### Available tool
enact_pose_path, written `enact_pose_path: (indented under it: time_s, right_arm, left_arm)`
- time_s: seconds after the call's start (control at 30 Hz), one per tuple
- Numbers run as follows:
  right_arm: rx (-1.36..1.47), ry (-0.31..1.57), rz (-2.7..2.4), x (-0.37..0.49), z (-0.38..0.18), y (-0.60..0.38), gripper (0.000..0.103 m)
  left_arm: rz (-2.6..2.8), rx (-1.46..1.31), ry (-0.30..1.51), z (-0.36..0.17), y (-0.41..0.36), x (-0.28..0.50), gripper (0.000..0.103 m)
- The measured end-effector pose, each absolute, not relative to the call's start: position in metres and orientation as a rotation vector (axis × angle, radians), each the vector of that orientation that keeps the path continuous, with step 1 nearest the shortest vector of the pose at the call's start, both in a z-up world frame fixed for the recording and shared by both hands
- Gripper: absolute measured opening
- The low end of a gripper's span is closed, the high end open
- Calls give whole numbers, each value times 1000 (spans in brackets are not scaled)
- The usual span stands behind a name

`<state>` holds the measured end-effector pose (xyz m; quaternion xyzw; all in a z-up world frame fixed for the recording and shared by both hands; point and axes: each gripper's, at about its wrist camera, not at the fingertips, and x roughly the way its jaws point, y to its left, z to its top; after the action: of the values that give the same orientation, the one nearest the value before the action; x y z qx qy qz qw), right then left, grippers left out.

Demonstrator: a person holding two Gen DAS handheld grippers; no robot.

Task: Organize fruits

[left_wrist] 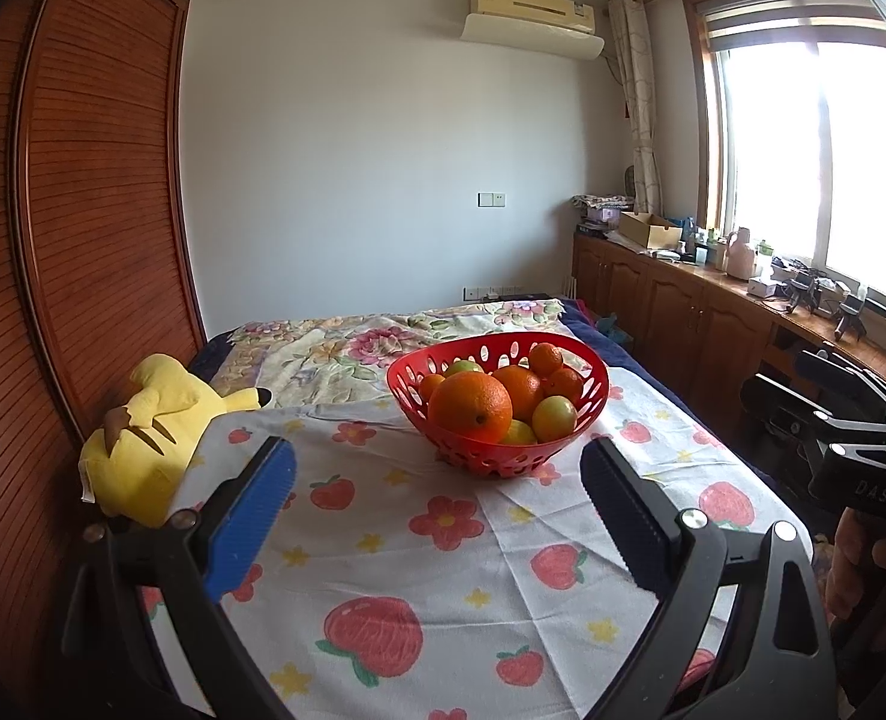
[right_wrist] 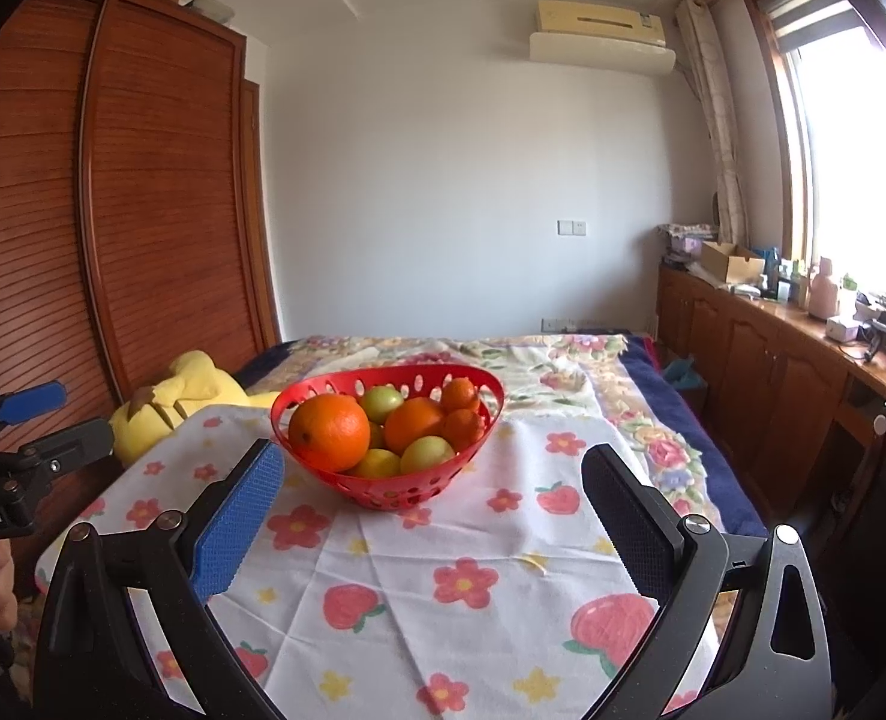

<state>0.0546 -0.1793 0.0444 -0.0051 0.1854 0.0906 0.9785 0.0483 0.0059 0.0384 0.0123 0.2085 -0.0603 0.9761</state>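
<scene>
Red basket (left_wrist: 496,414) of fruit on a white cloth (left_wrist: 443,564) printed with strawberries and flowers, spread over a bed. Bare cloth all round the basket on its near side and to both sides; cloth edge dropping off to the basket's right, with wooden cabinets (left_wrist: 670,300) well beyond. Yellow plush toy (left_wrist: 143,438) left of the basket at the cloth's edge, against a slatted wardrobe (left_wrist: 83,210).

Left claw (left_wrist: 437,480) wide open, empty, just short of the basket's near side, basket centred ahead of the gap. Right claw (right_wrist: 434,489) likewise spread wide and empty, basket ahead, nearer its blue pad (right_wrist: 236,522). No contact with the basket from either.

Big orange (right_wrist: 329,432) at the basket's front-left, smaller oranges and greenish-yellow fruit behind it. Lower fruit mostly hidden by the basket wall; exact count not clear. Claw bodies cut off at the bottom of each view.
</scene>
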Motion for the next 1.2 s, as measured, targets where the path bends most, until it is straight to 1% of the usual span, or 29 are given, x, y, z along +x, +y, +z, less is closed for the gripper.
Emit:
enact_pose_path:
  time_s: [1.2]
  right_arm:
    - [-17,370,181,54,44,-178,101]
  left_arm:
    - [-116,21,410,40,7,43,97]
